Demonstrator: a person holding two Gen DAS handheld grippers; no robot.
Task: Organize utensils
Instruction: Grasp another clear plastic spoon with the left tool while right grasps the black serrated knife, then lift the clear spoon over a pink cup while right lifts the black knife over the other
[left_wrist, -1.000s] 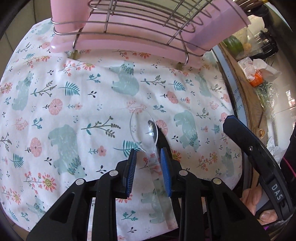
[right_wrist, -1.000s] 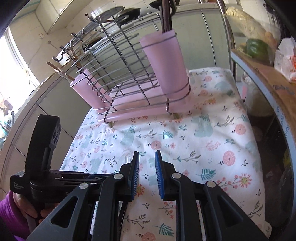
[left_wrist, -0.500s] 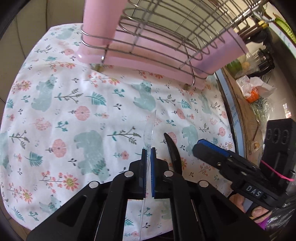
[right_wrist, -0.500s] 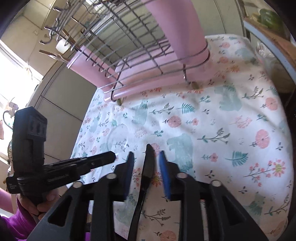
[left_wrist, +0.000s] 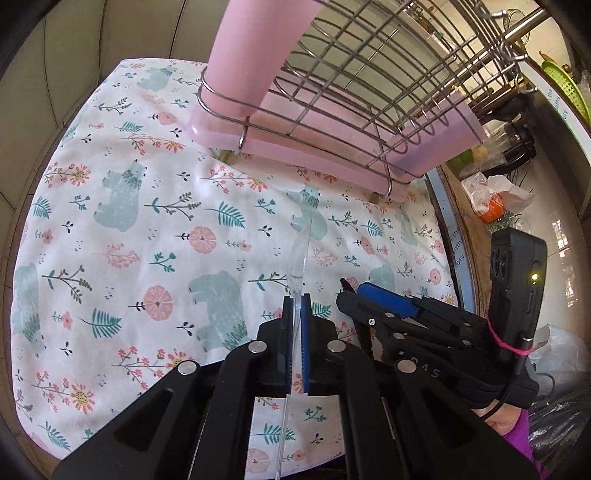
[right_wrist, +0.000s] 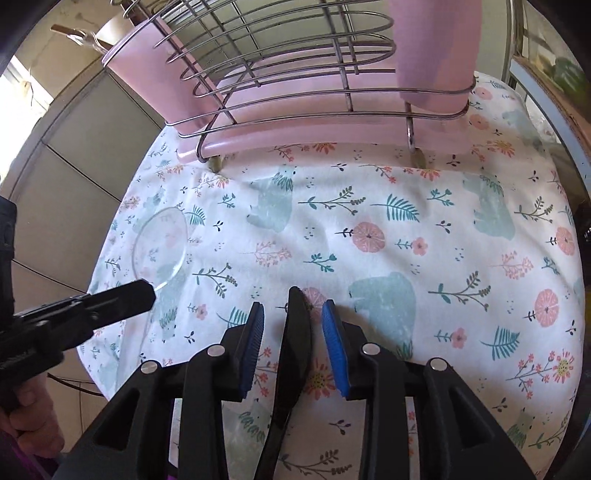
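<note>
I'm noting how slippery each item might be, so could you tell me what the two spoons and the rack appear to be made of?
Clear spoon: likely glossy transparent plastic; the cloth print shows through it.
Black spoon: probably matte black plastic, opaque with no glints.
Rack: shiny metal wire with bright highlights, holding smooth pink cups, probably plastic.

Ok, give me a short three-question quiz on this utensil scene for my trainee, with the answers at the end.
1. True or false: the left gripper is shut on the clear spoon.
2. Which item sits between the open pads of the right gripper?
A. a black utensil
B. a metal fork
C. a pair of chopsticks
3. In a few words: what does the wire rack with the pink cups stand on?

Key
1. True
2. A
3. The patterned cloth with flowers and bears
</note>
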